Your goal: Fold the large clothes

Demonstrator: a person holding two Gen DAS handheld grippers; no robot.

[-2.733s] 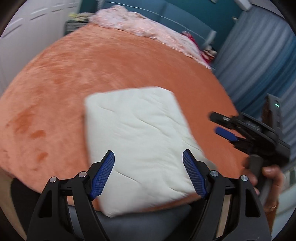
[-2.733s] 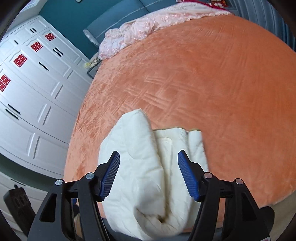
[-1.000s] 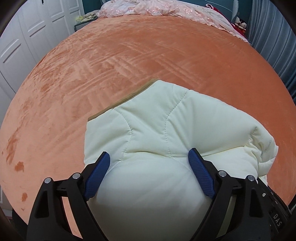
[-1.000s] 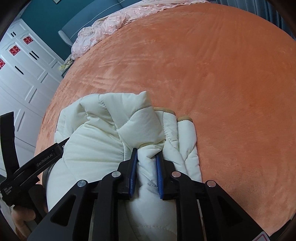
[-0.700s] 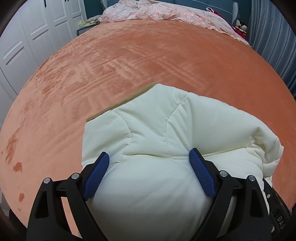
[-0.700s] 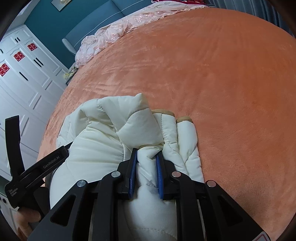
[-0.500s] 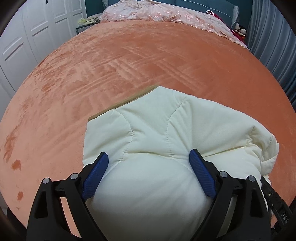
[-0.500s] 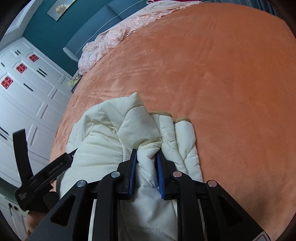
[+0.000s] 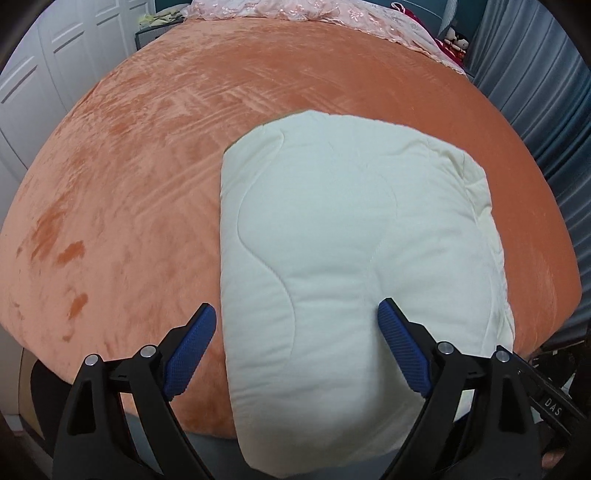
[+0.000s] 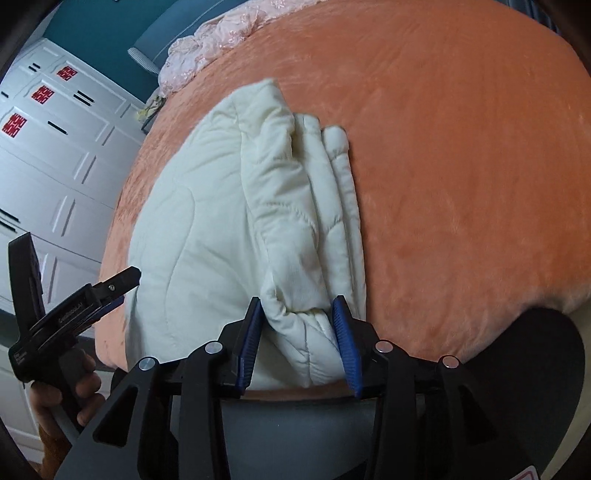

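Cream quilted garment (image 9: 354,236) is lying folded on the orange bed (image 9: 129,177). Left claw (image 9: 295,354) is hovering wide apart. Right claw (image 10: 300,341), just opening, is loosely straddling the garment's edge

A home bedroom: a wide bed (image 9: 155,155) under an orange blanket, white wardrobe doors (image 10: 55,155), pink bedding (image 9: 295,14), grey curtains (image 9: 546,85).

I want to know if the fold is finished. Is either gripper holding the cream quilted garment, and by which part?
Nothing is held. The left gripper is open above the garment; the right gripper has just been opening, its near folded edge loose between the pads.
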